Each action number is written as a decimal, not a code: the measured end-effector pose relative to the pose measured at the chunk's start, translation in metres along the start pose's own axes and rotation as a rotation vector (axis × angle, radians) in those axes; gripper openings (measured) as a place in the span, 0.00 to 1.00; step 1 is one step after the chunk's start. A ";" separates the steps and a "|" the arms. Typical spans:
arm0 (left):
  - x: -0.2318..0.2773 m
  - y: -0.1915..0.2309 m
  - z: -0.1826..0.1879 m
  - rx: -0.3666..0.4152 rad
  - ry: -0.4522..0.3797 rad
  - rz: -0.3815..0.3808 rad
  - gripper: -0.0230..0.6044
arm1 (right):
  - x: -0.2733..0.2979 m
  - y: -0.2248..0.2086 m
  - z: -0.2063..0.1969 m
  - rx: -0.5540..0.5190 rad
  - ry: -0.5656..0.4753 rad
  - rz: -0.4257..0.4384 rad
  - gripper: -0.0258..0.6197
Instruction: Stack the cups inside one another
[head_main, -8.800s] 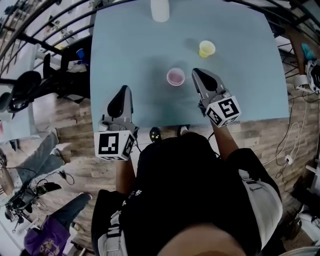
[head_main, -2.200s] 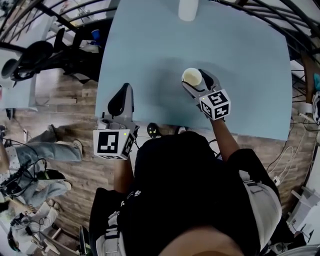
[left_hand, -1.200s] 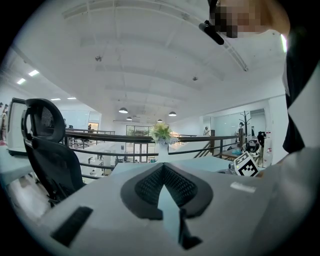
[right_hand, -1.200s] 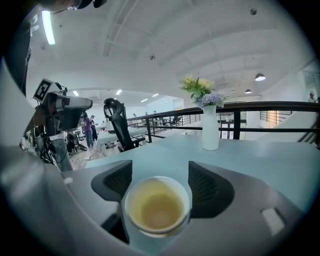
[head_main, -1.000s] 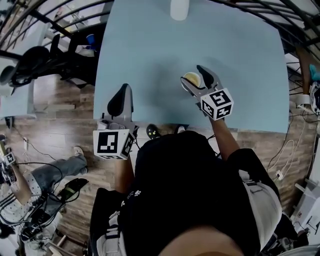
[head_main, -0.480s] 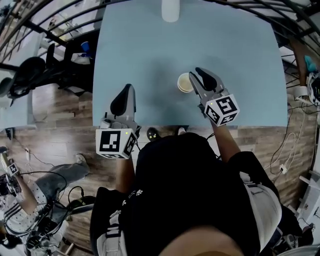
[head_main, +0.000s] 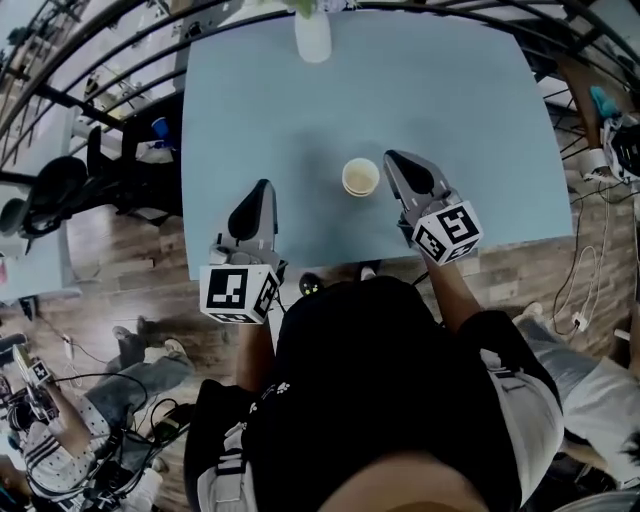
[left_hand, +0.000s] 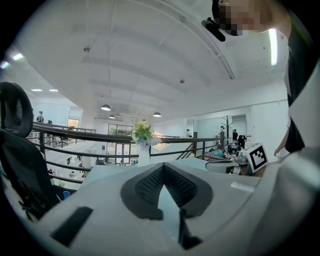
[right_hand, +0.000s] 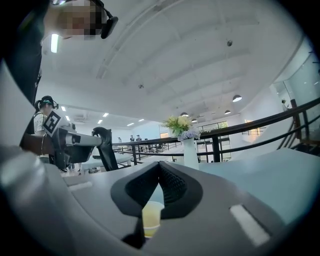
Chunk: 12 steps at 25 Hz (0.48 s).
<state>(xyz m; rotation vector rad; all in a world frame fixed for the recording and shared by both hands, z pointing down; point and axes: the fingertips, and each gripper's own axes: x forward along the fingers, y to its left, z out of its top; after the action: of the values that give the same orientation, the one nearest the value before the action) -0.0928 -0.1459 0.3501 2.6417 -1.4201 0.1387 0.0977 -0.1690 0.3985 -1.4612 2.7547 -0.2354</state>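
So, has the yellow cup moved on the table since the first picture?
Yes. The yellow cup now stands nearer the front edge of the table and less far right of the white vase than before.

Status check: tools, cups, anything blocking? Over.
Left tool shut, empty. Right tool just closed, empty. Cups nested on table, beside right tool. Vase far off, nothing blocking.

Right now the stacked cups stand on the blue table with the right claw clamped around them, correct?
Not quite. The stacked cups do stand on the blue table, but the right claw sits beside them, its jaws just closed on nothing. The head view shows it.
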 end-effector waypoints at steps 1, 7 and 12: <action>0.002 -0.001 0.000 0.002 0.000 -0.009 0.02 | -0.001 0.001 0.001 -0.001 -0.002 -0.003 0.06; 0.007 -0.003 -0.003 0.001 -0.006 -0.047 0.02 | -0.008 0.005 -0.001 -0.008 -0.004 -0.020 0.06; 0.009 -0.008 -0.005 0.001 -0.003 -0.065 0.02 | -0.015 0.002 0.000 0.005 -0.011 -0.042 0.06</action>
<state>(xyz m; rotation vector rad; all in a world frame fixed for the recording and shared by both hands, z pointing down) -0.0811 -0.1484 0.3557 2.6865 -1.3329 0.1286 0.1046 -0.1553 0.3973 -1.5156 2.7156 -0.2341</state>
